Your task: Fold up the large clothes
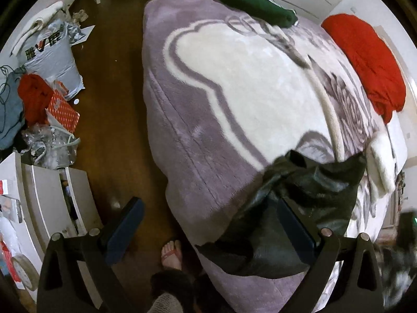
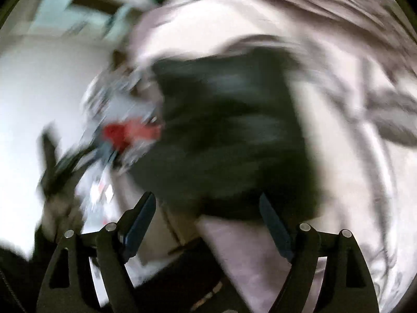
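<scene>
A purple-and-cream blanket (image 1: 198, 140) covers the bed, with a black glossy garment (image 1: 307, 193) lying crumpled at its near corner. The left gripper (image 1: 208, 219) hangs over that corner spread wide, holding nothing. The right gripper (image 2: 208, 214), in a blurred view, is also spread wide just short of the garment.

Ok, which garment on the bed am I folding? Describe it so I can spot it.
Start from the bed's purple and cream blanket. At its near corner, partly overhanging the edge, lies the black garment. It is dark and glossy, unlike the green garment and the red one on the far side.
</scene>
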### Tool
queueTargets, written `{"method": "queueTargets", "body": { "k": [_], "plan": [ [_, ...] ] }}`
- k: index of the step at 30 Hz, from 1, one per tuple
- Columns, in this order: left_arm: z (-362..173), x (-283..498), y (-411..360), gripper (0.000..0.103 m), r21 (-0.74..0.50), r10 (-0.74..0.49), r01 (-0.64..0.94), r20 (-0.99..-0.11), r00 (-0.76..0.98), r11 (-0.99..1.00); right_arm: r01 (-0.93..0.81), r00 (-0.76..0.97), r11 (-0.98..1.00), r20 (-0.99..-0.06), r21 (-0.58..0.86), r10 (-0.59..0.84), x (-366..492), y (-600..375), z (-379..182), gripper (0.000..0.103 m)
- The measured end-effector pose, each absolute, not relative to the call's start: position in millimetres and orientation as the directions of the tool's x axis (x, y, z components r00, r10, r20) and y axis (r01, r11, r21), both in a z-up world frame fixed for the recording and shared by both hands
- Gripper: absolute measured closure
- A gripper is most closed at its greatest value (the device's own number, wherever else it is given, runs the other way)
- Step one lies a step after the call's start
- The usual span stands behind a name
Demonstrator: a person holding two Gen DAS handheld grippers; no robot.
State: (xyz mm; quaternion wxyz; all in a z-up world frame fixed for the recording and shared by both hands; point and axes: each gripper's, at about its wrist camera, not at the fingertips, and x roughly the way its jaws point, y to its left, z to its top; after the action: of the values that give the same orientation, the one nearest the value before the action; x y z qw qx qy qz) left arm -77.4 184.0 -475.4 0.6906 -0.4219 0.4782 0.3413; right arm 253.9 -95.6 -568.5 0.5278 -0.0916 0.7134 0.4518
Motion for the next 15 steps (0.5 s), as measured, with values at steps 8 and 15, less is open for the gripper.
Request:
{"method": "queueTargets", "body": {
  "k": [8,15],
  "plan": [
    [-521,-40,136,0.000,-0.219,-0.001,-0.856,-0.969,0.248,0.469,-0.367,-0.792,0.500,-0.545,0.784,0.274,287,-23,-739,0.000],
    [-512,-21,127,0.000,-0.164,0.049,-0.855,-0.975,0.215,0.492,-0.360,-0.582,0.576,-0.659,0.734,0.476,283,-30,-698,0.041]
  ]
}}
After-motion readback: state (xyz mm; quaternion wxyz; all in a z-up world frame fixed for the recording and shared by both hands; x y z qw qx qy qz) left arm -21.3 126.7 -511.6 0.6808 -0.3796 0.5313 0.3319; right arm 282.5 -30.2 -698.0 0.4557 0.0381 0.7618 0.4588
